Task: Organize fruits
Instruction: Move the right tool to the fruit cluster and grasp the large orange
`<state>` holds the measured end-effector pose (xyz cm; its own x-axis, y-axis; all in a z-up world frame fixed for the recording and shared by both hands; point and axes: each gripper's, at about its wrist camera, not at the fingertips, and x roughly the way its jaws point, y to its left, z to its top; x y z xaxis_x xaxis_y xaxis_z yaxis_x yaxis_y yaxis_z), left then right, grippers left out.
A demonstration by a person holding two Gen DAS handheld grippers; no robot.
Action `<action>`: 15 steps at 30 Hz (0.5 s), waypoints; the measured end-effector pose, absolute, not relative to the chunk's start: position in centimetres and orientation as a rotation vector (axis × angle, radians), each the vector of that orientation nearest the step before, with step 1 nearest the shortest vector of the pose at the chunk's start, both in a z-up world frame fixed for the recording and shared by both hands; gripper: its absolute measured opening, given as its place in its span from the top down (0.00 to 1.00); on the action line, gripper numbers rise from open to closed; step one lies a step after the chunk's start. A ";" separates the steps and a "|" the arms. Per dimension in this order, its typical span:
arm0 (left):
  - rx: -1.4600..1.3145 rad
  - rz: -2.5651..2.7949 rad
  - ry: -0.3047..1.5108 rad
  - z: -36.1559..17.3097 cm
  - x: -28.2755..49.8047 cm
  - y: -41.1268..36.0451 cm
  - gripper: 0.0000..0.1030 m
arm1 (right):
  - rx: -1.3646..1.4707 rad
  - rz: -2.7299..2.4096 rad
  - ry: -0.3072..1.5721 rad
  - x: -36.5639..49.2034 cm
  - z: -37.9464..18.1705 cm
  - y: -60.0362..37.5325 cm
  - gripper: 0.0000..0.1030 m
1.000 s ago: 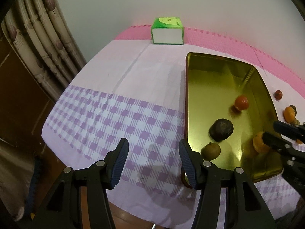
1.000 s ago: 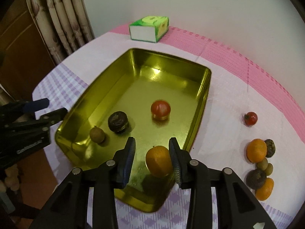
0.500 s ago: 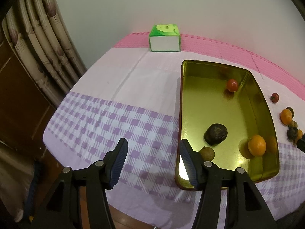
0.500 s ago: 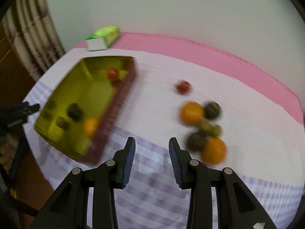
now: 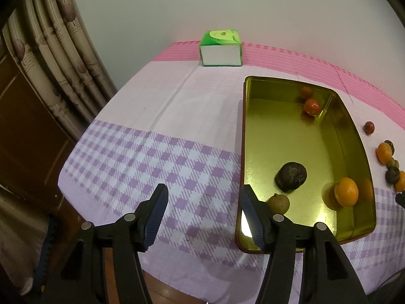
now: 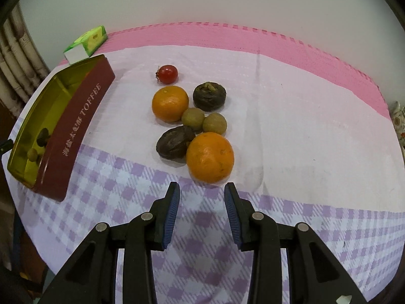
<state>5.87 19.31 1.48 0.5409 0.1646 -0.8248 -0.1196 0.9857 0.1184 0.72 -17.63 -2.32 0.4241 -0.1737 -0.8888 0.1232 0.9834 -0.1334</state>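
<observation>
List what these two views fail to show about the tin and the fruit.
- Right wrist view: the tin's red near wall hides most of its floor. Only a dark fruit and a small green fruit show above it.
- Left wrist view: the loose pile lies at the right edge, and its lowest orange is cut off by the picture's rim.
- Right wrist view: a patterned object is cut off by the right edge, so it cannot be identified.

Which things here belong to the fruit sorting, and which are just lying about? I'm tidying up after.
Belongs to the job:
- gold tin
- fruits in the tin
- loose fruits on the cloth

Just lying about:
- green tissue box
- curtain
</observation>
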 end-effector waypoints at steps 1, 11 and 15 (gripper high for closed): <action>0.050 0.168 0.984 1.4 5.9 19.3 0.42 | -0.058 -0.191 1.119 1.0 -2.5 -17.6 0.67; 0.052 0.173 0.974 1.3 6.1 19.4 0.41 | -0.080 -0.205 1.089 2.7 -3.1 -18.3 0.64; 0.057 0.168 0.957 1.6 6.0 19.1 0.41 | -0.076 -0.208 1.078 2.5 -2.9 -18.6 0.70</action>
